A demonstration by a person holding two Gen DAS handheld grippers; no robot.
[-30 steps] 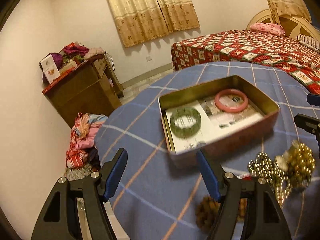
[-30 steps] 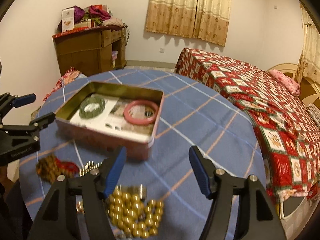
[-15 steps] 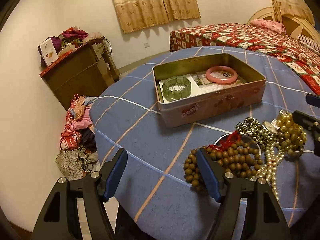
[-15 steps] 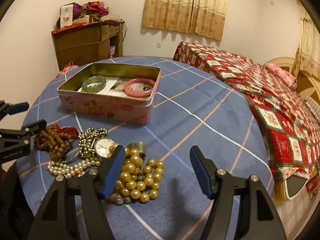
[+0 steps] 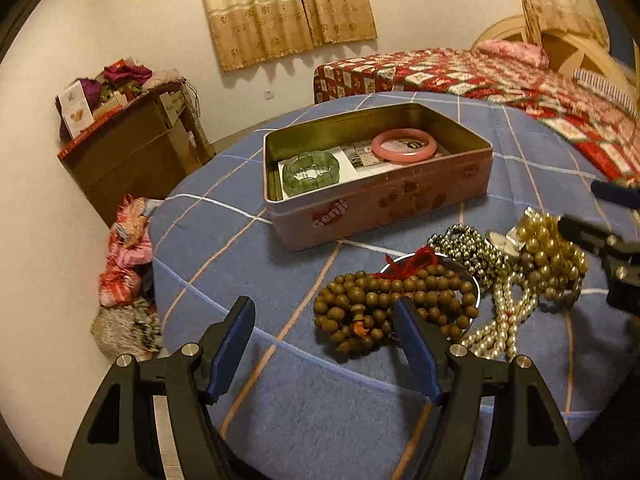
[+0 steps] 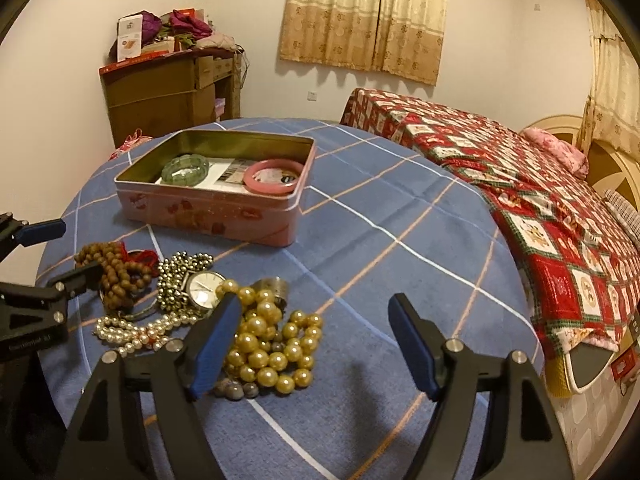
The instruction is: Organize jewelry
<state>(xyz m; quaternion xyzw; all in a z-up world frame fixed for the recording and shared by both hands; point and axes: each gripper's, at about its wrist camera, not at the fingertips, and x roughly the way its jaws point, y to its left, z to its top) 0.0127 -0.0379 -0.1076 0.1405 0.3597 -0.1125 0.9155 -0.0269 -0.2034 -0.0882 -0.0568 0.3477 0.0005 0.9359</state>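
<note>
A bedroom with pale walls and tan curtains (image 6: 362,16) holds a round table under a blue checked cloth (image 6: 400,240), with a bed under a red patchwork quilt (image 6: 520,184) behind it and a cluttered wooden cabinet (image 5: 136,152) against the wall. The left gripper (image 5: 324,344) hovers above the near edge of the table with its jaws spread wide and nothing between them; its right finger sits in front of a heap of brown wooden beads (image 5: 384,304) with a red tassel, which lies just ahead of the jaws. The right gripper (image 6: 314,344) is likewise spread wide and empty, its left finger overlapping a pile of large gold beads (image 6: 272,348), while bare cloth shows between the two fingers. Left of those gold beads lie a watch (image 6: 206,286), a string of small metallic beads (image 6: 176,276) and a strand of white pearls (image 6: 136,330), all bunched together and touching. Farther ahead of both pairs of jaws stands an open pink tin (image 5: 384,200), well apart from the grippers. Inside it, on printed paper, a green bracelet (image 5: 310,172) lies toward one end and a pink bangle (image 5: 404,146) toward the other, the two apart from each other. In the left view, the right gripper's fingers show at the right edge, over the gold beads. A bundle of colourful cloth (image 5: 124,248) lies on the floor beside the table.
</note>
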